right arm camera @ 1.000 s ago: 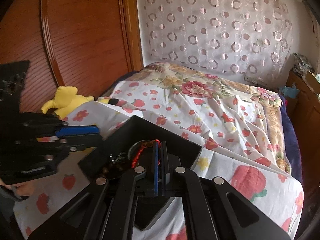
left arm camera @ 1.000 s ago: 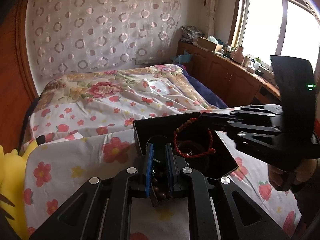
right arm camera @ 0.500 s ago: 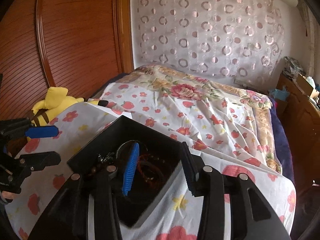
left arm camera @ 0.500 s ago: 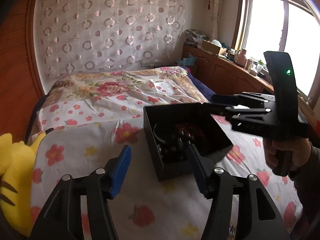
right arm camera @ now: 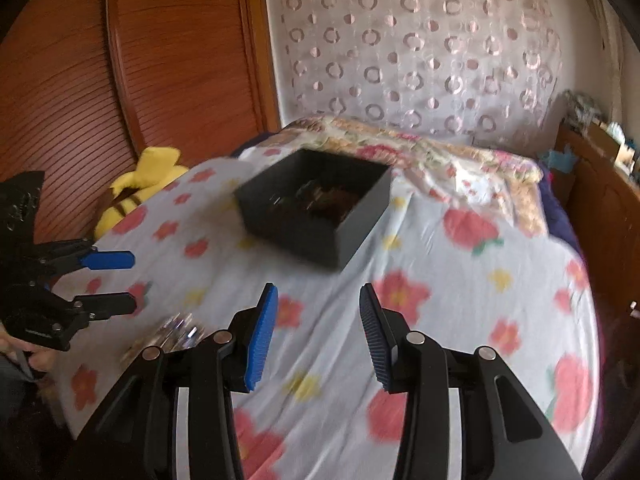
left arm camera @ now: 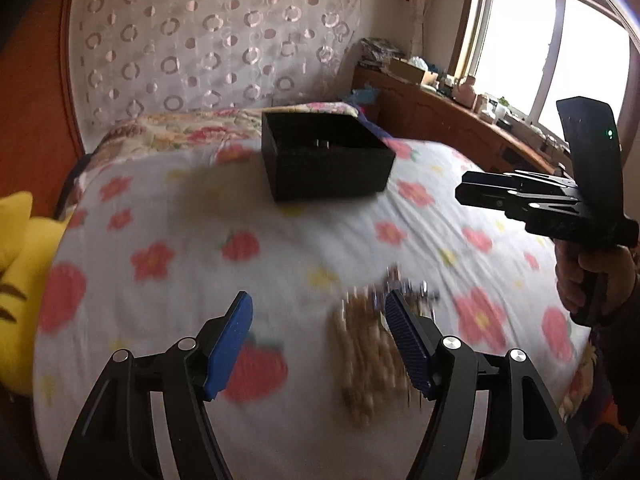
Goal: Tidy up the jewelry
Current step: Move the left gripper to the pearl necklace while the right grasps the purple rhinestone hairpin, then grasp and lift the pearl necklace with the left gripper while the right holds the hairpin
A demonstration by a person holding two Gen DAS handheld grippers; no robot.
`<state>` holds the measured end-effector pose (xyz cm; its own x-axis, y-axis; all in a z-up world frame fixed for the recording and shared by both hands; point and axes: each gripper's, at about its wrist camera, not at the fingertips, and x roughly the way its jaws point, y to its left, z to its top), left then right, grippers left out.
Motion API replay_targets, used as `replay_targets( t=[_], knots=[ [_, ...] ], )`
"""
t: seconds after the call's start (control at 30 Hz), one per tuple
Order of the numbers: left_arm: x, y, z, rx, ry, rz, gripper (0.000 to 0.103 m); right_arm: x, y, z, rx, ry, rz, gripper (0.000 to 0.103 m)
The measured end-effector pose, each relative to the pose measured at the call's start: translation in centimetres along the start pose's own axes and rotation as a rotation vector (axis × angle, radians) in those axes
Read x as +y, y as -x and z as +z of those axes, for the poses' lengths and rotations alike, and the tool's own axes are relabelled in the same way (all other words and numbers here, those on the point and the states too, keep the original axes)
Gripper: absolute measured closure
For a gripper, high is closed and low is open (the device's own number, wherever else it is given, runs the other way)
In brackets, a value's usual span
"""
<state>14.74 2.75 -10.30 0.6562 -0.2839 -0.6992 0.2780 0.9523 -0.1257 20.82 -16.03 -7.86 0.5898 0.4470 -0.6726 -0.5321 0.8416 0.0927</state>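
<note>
A black open box (left arm camera: 326,160) stands on the floral bedspread; it also shows in the right wrist view (right arm camera: 316,212) with dark bracelets and beads inside. A blurred pile of loose jewelry (left arm camera: 376,344), tan beads and silver pieces, lies on the cloth just ahead of my left gripper (left arm camera: 318,344), which is open and empty, its right finger over the pile. The pile shows in the right wrist view (right arm camera: 172,336) at lower left. My right gripper (right arm camera: 316,336) is open and empty above the cloth, well short of the box.
A yellow plush toy (right arm camera: 140,188) lies at the bed's left edge by the wooden headboard (right arm camera: 120,80). A wooden counter (left arm camera: 472,128) with clutter runs under the window on the right. The floral bedspread (right arm camera: 460,300) spreads around the box.
Both grippers opened, released their bracelets into the box and pulled back toward me. The box now sits farther away, and the loose jewelry pile has come into view near the left gripper.
</note>
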Motion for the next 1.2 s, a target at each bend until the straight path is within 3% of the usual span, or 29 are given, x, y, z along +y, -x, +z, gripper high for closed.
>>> replay_targets(
  t=[0.1, 0.33, 0.7, 0.87, 1.2],
  knots=[
    [0.3, 0.8, -1.6, 0.011, 0.025, 0.007, 0.037, 1.3, -0.3, -1.4, 0.022, -0.016, 0.045, 0.064],
    [0.9, 2.5, -3.1, 0.007, 0.043, 0.024, 0.037, 4.6, -2.0, -3.1, 0.081, -0.061, 0.136, 0.065],
    [0.6, 4.2, -3.3, -0.031, 0.048, 0.022, 0.037, 5.9, -4.6, -3.1, 0.169, -0.097, 0.172, 0.073],
    [0.3, 4.7, -3.7, -0.04, 0.049, 0.022, 0.037, 6.4, -3.5, -3.4, 0.145, -0.06, 0.168, 0.076],
    [-1.1, 4.3, -3.6, -0.026, 0.021, 0.008, 0.037, 5.7, 1.4, -2.9, 0.026, 0.021, 0.044, 0.076]
  ],
)
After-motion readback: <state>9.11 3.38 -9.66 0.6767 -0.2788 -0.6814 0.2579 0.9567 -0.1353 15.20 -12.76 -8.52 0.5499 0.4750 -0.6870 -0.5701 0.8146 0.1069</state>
